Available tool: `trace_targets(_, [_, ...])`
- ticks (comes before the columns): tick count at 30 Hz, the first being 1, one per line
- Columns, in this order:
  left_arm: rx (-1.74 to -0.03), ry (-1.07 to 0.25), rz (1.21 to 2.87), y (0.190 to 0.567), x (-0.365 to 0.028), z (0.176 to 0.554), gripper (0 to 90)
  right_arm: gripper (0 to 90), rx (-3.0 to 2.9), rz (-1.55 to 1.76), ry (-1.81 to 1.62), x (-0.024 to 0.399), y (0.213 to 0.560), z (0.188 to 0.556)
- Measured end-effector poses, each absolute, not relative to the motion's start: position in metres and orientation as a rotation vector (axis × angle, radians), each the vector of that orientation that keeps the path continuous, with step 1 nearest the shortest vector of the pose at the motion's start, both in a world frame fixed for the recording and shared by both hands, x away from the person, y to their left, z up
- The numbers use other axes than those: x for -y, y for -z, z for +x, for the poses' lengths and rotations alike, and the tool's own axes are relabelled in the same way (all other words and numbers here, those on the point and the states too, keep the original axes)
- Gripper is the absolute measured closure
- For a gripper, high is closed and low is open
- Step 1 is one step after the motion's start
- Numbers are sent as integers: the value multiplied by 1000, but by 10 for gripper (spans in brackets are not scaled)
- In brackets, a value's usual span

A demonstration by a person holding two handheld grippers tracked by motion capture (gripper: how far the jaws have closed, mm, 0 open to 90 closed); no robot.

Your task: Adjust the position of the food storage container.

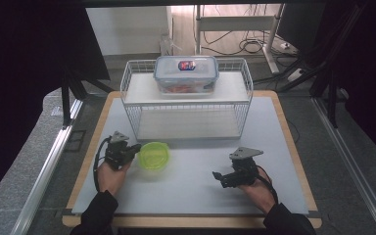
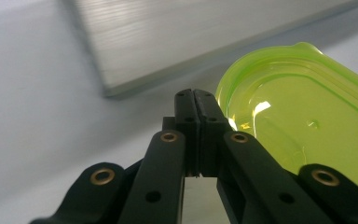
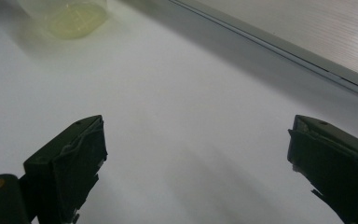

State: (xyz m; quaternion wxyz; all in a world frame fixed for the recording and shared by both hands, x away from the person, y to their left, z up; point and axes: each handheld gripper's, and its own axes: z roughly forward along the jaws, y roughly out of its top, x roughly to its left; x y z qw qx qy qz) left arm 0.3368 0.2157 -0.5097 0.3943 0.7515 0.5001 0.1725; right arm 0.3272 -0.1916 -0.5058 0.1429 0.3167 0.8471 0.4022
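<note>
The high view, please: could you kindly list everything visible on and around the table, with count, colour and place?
Lime-green translucent plastic lid: one, green, flat on the mat at front left, beside the left gripper.
Clear plastic food box with blue-trimmed lid: one, clear and blue with reddish contents, on the rack's top shelf.
White wire two-tier rack: one, white, at the back centre of the mat.
Grey mat: one, pale grey, covering the tabletop.
Wooden-edged table: one, light wood, under the mat.
Left gripper: one, black, jaws shut, touching the lid's edge.
Right gripper: one, black, jaws open, at front right.
</note>
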Motion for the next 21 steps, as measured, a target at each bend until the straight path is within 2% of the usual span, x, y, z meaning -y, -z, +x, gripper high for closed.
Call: trace_targets(21, [-1150, -338, 1999, 503, -159, 311, 895, 42, -2462, 915, -1154, 192, 508, 328])
